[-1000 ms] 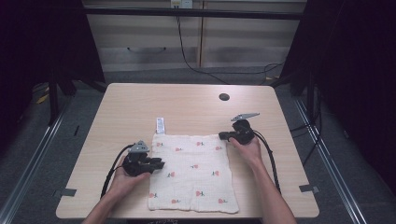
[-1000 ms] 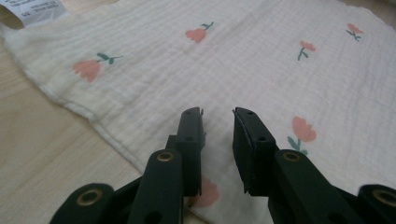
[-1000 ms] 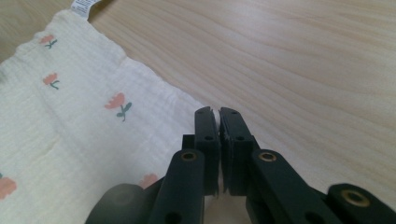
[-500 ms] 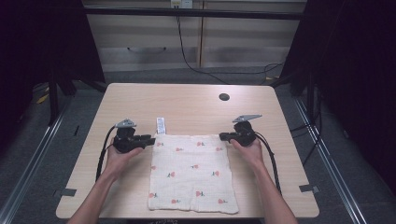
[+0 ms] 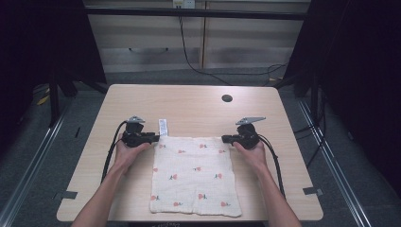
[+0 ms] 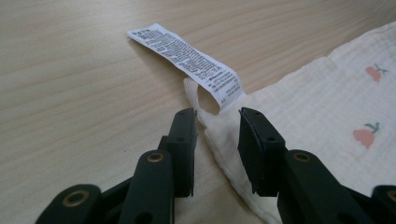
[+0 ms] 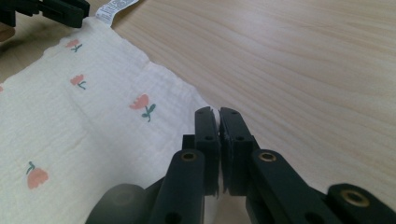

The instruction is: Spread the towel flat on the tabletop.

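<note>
The cloth (image 5: 195, 175) — a cream square printed with small red flowers — is lying flat on the near half of the table (image 5: 198, 104), its far edge running between the two hands. The right gripper (image 5: 226, 139) is pinching the far right corner; in the right gripper view its jaws are sitting almost together with a thin edge of fabric caught between them. The left gripper (image 5: 155, 138) is standing at the far left corner, beside the care label (image 6: 189, 58); its jaws have just been opening and are now standing apart, astride the corner, the pads not pressing on it. The main risk, as I am judging it, is lying on this left side: the label is looping up right ahead of the jaws, so a closing pinch could be taking the tag alone, or only a sliver of hem, rather than a proper bite of cloth — and the corner would be slipping free once lifted. The right grip is looking shallow too, so a pull towards the left could be dragging that corner out. With one side held and the other loose, any lift would be skewing and wrinkling the cloth rather than raising it evenly
</note>
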Action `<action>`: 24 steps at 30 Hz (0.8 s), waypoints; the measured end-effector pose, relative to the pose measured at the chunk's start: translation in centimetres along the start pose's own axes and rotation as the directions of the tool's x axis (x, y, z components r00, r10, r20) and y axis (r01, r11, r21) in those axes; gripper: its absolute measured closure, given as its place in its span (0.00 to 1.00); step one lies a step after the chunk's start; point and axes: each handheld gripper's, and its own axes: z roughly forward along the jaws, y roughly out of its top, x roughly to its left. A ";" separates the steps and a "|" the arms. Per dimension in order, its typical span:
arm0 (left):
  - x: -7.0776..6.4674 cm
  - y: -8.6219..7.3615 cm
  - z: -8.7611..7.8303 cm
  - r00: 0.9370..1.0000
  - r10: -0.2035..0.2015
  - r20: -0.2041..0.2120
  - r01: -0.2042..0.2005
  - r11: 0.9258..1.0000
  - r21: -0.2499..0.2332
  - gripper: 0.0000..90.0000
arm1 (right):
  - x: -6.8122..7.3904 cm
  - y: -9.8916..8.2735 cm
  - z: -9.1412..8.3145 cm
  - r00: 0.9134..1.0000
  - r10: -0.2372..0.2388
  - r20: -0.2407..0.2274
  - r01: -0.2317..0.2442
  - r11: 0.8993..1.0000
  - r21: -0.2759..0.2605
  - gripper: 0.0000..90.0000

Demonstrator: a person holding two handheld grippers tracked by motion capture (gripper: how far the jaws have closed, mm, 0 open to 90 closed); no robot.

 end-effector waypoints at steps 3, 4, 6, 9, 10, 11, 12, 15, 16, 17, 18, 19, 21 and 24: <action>-0.2 -0.1 0.4 1.000 0.002 0.005 -0.001 1.000 -0.008 0.77 | 0.0 0.0 0.1 1.000 0.002 -0.003 -0.002 1.000 -0.001 0.96; -0.3 -0.1 0.5 1.000 0.001 0.013 -0.001 1.000 -0.013 0.77 | 0.0 0.0 0.1 1.000 0.002 -0.003 -0.002 1.000 -0.001 0.96; -0.4 -0.1 0.5 1.000 0.020 0.005 -0.020 1.000 -0.005 0.82 | -0.3 0.0 0.2 1.000 0.007 -0.001 -0.007 1.000 -0.005 0.96; -0.7 -0.2 0.5 1.000 0.025 0.006 -0.025 1.000 -0.007 0.84 | -0.4 -0.1 0.2 1.000 0.012 -0.002 -0.012 1.000 -0.004 0.96; -0.7 -0.3 0.5 1.000 0.024 0.002 -0.024 1.000 -0.008 0.90 | -0.4 -0.1 0.2 1.000 0.018 0.002 -0.018 1.000 -0.005 0.96; -0.8 -0.4 0.5 1.000 0.022 0.014 -0.022 1.000 -0.007 0.90 | -0.4 -0.1 0.2 1.000 0.018 0.002 -0.018 1.000 -0.005 0.96; -0.9 -0.5 0.5 1.000 0.021 0.020 -0.020 1.000 -0.011 0.91 | -0.4 -0.1 0.1 1.000 0.020 0.000 -0.020 1.000 -0.005 0.96; -1.2 -0.5 0.5 1.000 0.009 0.029 -0.008 1.000 -0.013 0.94 | -0.4 0.0 -0.1 1.000 0.020 0.000 -0.020 1.000 -0.014 0.96; -1.2 -0.5 0.5 1.000 0.009 0.029 -0.008 1.000 -0.013 0.94 | -0.3 0.0 -0.2 1.000 0.022 -0.001 -0.022 1.000 -0.015 0.96; -1.3 -0.4 0.4 0.999 0.000 0.043 0.002 1.000 -0.026 0.94 | -0.3 0.1 -0.3 1.000 0.021 0.000 -0.021 1.000 -0.019 0.96; -1.3 -0.4 0.4 0.999 0.000 0.043 0.002 1.000 -0.026 0.95 | -0.3 0.1 -0.3 1.000 0.021 0.000 -0.021 1.000 -0.019 0.96; -1.4 -0.1 0.1 0.999 -0.008 0.051 0.010 0.999 -0.043 0.95 | -0.3 0.2 -0.4 1.000 0.015 0.000 -0.015 1.000 -0.020 0.96; -1.4 0.0 -0.1 0.999 -0.004 0.053 0.007 0.999 -0.047 0.95 | -0.3 0.2 -0.5 1.000 0.019 0.000 -0.019 1.000 -0.019 0.96; -1.5 0.4 -0.6 0.998 0.003 0.057 0.001 0.998 -0.068 0.95 | -0.3 0.5 -1.0 1.000 0.016 0.016 -0.016 0.999 -0.028 0.97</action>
